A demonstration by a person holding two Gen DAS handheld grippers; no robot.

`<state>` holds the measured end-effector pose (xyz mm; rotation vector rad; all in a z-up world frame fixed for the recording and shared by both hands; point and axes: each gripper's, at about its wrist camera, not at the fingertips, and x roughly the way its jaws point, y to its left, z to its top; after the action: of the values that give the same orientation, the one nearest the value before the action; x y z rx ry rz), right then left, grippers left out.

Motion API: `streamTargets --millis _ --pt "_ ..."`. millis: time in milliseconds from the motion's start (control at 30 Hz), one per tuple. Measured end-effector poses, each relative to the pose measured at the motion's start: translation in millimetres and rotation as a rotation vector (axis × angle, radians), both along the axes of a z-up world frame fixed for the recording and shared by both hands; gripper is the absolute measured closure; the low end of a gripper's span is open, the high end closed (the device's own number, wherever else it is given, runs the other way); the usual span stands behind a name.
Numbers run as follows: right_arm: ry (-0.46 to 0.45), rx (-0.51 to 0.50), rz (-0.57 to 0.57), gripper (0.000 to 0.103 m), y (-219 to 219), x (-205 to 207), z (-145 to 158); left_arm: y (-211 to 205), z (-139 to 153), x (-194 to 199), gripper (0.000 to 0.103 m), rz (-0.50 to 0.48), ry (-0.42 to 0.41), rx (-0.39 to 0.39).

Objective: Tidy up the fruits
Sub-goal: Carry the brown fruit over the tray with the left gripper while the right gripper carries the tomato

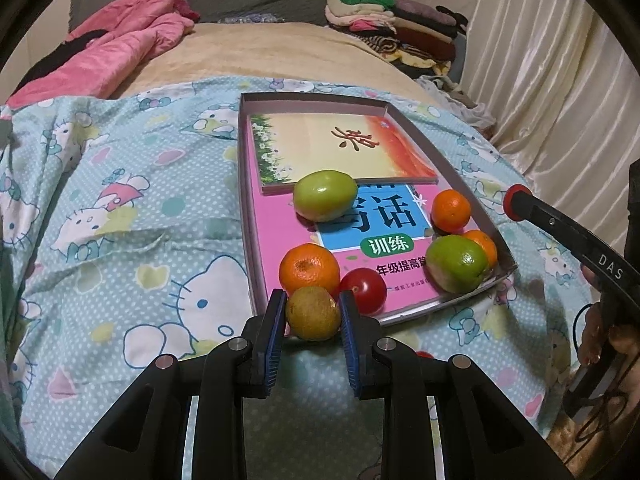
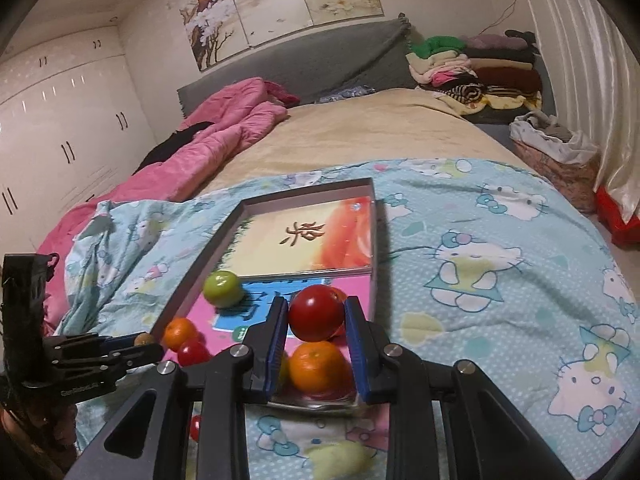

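left claw (image 1: 312,312) clamping brown fruit (image 1: 312,319) at tray edge (image 1: 420,312), right claw (image 2: 316,312) clamping tomato (image 2: 316,312)

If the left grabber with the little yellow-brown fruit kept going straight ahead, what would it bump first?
Probably the orange just beyond the yellow-brown fruit that the left gripper holds, inside the tray. Depth is hard to judge.

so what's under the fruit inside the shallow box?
Two books line the shallow box: a pink workbook and, overlapping its far end, a floral book. The box floor is covered, so nothing beneath them shows.
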<state>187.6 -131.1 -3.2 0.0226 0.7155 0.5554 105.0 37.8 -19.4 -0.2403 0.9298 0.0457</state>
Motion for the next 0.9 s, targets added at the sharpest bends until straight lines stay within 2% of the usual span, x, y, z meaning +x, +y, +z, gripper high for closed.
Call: streamTargets --millis 133,900 --pt "-0.013 -0.028 -0.006 0.074 2 0 -1 -1 -5 5 0.077 0.0 0.021 0.004" --pt "-0.059 -0.146 -0.008 0.074 16 9 -9 -3 -11 15 0.078 -0.01 0.021 0.028"
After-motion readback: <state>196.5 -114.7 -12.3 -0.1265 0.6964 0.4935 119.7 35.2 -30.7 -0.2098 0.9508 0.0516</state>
